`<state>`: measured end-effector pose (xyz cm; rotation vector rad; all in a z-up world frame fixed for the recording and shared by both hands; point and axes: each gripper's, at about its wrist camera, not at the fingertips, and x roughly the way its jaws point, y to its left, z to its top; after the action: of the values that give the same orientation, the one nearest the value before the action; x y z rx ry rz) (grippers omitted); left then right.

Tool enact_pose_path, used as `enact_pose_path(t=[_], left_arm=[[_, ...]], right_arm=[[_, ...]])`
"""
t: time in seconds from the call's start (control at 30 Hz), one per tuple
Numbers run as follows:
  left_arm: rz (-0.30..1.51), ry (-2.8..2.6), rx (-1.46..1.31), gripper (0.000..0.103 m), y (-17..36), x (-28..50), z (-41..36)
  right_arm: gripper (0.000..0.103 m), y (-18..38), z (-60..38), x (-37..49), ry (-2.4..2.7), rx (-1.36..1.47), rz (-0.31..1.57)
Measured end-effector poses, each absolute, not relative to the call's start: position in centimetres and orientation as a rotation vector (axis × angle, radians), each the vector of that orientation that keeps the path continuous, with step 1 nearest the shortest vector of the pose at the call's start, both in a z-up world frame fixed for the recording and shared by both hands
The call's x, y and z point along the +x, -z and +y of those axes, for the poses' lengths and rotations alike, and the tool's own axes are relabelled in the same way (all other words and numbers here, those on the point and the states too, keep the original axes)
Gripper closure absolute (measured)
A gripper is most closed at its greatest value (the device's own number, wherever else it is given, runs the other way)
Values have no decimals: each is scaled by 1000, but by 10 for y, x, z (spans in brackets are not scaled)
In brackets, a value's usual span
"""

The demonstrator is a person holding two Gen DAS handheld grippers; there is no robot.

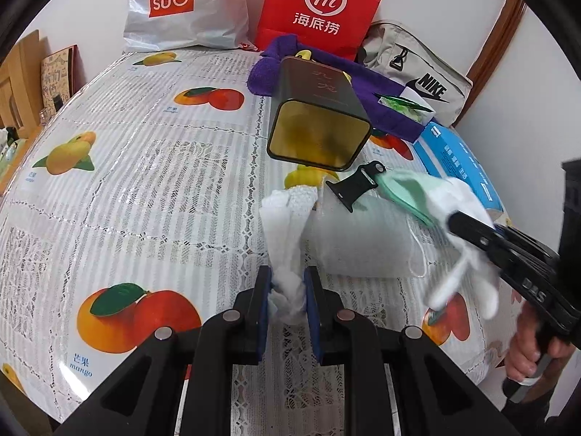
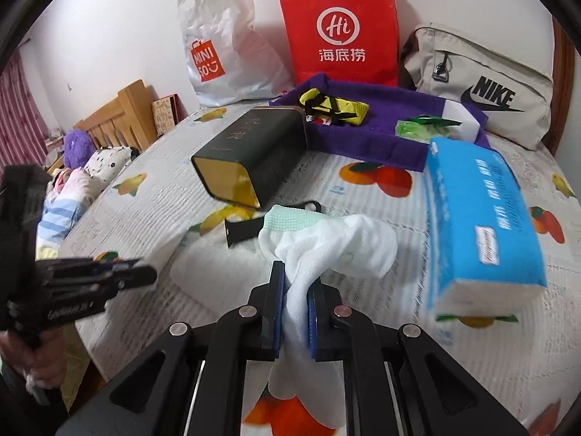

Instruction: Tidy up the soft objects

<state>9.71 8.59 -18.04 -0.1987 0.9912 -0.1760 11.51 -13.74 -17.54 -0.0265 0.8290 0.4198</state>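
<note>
Clamped between left tool (image 1: 287,292) pads: bunched end of white towel (image 1: 287,214), rest trailing onto table (image 1: 120,196). Right tool (image 2: 295,299) closed on white sock (image 2: 326,250) with green cuff, lifted off the cloth. Face mask (image 1: 363,243) flat just beyond both, not yet picked. Black strap (image 1: 357,181) beside it, gold-lined tin (image 1: 319,120) on its side behind. Purple towel (image 2: 366,134) further back, already carrying yellow pouch (image 2: 334,107) and green packet (image 2: 417,127). Blue tissue box (image 2: 483,218) at right. Judged roughly midway: two soft items in hand, none of the near ones placed, mask left.
</note>
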Motion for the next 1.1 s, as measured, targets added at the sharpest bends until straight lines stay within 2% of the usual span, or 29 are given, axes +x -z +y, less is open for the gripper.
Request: enact_pose_path(t=[0.3, 0.63, 0.83, 0.9, 0.93, 0.97, 1.03, 1.1], left_arm=[[961, 199, -225, 85, 170, 87, 79], [971, 178, -206, 85, 171, 82, 71], [995, 146, -173, 82, 182, 88, 70], [995, 152, -173, 82, 182, 89, 71], [996, 153, -172, 82, 182, 89, 72], [996, 147, -166, 80, 181, 90, 73], [992, 138, -160, 77, 182, 91, 76], [993, 134, -160, 68, 183, 92, 78]], right_arm=[[94, 169, -180, 73, -370, -4, 807], [94, 188, -241, 46, -225, 32, 854], [87, 206, -256, 50, -195, 69, 898], [77, 206, -255, 48, -201, 40, 906], [65, 205, -256, 46, -212, 33, 904], [47, 205, -257, 44, -218, 29, 904], [28, 204, -260, 40, -198, 12, 898], [27, 203, -263, 37, -176, -5, 890]])
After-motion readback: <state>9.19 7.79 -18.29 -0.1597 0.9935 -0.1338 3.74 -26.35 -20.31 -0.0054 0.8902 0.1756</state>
